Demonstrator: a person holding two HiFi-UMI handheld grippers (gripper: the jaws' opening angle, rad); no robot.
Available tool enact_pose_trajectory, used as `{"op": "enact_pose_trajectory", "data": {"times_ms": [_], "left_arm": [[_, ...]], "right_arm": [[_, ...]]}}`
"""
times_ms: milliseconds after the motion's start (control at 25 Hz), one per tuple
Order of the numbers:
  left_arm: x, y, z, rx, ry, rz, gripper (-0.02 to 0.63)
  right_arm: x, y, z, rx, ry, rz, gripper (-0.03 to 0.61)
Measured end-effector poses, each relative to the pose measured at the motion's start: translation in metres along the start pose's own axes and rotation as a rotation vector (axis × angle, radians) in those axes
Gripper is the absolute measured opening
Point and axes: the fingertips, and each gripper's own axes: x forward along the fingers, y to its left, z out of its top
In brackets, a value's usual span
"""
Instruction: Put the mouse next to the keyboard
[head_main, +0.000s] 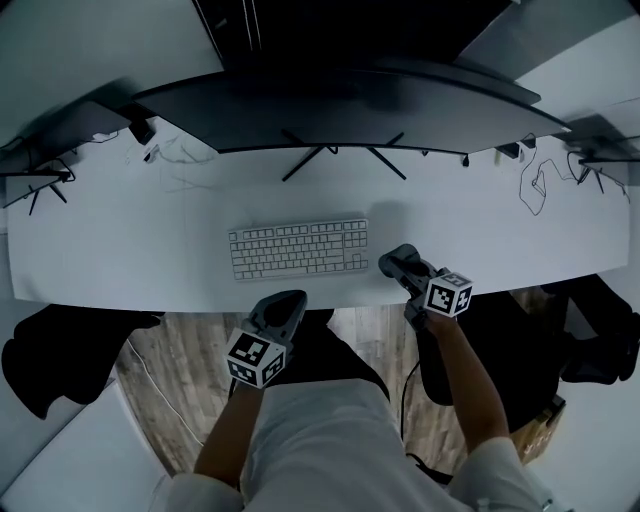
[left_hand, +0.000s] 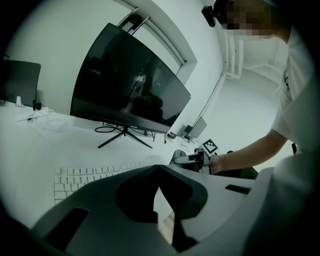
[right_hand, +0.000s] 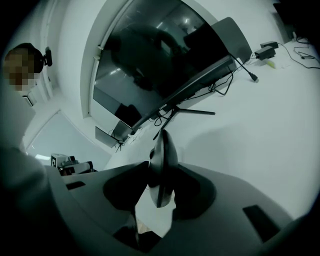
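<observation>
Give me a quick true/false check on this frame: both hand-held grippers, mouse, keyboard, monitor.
1. The right hand-held gripper is clamped on the mouse. True.
2. The mouse is to the left of the keyboard. False: it is at the keyboard's right end.
3. The left hand-held gripper is over the keyboard. False: it is off the desk's front edge, above the person's lap.
4. The left hand-held gripper's jaws are together with nothing between them. True.
5. The monitor screen is dark. True.
</observation>
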Motion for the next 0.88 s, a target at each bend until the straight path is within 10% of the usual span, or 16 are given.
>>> {"op": "enact_pose_trajectory", "data": {"times_ms": [880], "left_arm": [[-0.001,0.018,-0.029,-0.063,0.066,0.007,0.017]], "right_arm": [[0.070,-0.055,-0.026,-0.103,0.424,-0.139,0.170]]}}
